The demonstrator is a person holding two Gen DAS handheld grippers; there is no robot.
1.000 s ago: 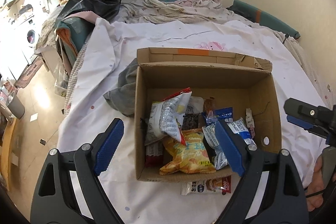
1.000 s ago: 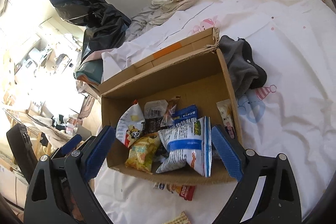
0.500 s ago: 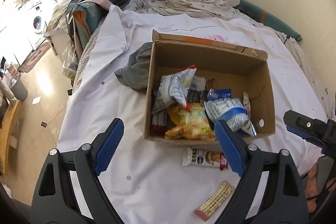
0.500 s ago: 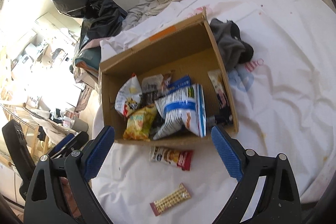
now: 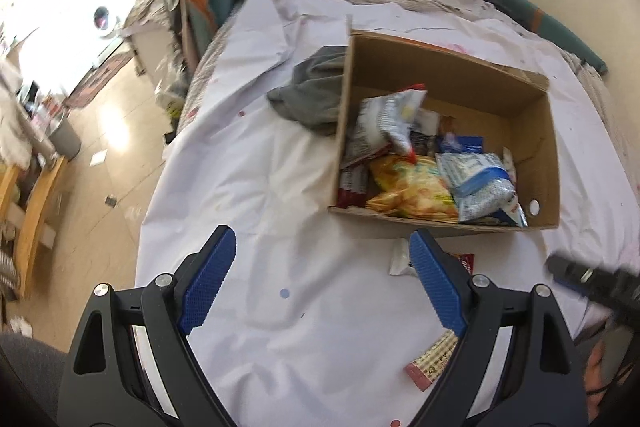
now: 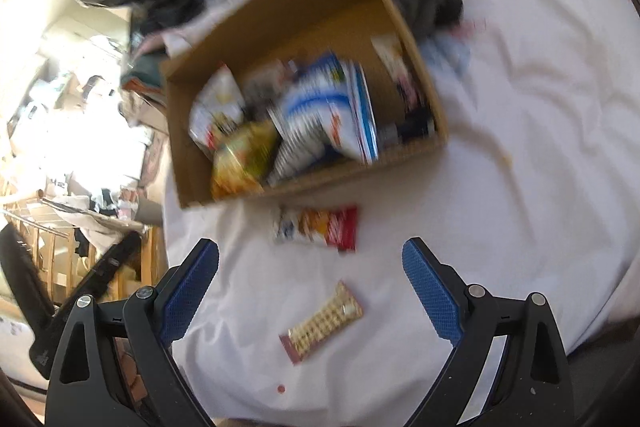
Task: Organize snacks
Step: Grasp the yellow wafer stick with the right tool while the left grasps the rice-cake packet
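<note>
Here both tongs, left (image 5: 322, 277) and right (image 6: 310, 277), hang spread and empty above the bed (image 6: 520, 147). The box (image 6: 280, 19) holds snacks; a red packet (image 6: 316, 227) and wafer bar (image 6: 326, 319) lie just outside.

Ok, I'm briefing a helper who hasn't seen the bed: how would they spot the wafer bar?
Find the cardboard box on the white sheet. Two snacks lie outside it; the wafer bar is the farther from the box, beyond the red-ended packet. It alone has a gold checked wrapper.
</note>
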